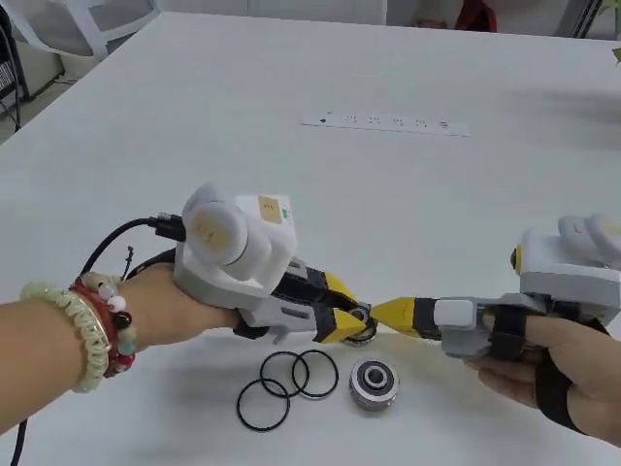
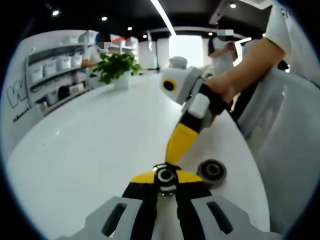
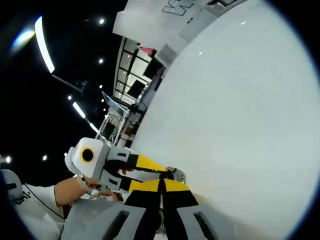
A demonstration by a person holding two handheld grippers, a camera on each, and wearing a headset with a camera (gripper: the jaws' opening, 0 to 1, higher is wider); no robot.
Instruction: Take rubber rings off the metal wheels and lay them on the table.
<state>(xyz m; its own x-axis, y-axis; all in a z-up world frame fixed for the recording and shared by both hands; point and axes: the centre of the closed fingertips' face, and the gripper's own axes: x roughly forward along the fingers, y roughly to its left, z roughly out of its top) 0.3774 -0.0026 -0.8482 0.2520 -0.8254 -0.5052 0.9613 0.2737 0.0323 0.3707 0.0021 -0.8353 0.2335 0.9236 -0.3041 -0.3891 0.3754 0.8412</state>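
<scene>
1. The left gripper [image 2: 165,178] is clamping a metal wheel [image 1: 361,333] between its yellow-tipped jaws and holding it just above the table [image 1: 194,155].
2. The right gripper [image 1: 390,313] is pointing in from the opposite side, its jaws pressed together into a single wedge. The tip is meeting the rim of the metal wheel. Whether any rubber is caught between those jaws cannot be told.
3. Three rubber rings [image 1: 289,384] are lying flat on the table just nearer the person than the grippers. Two are overlapping side by side, and the third is overlapping the left one from the near side.
4. A second wheel [image 1: 374,382] is resting on the table just right of the rings, beneath the right gripper's tip.
5. A white power strip [image 1: 385,123] is lying well apart, farther across the table.
6. Beaded bracelets [image 1: 92,325] are circling the wrist behind the left gripper.
</scene>
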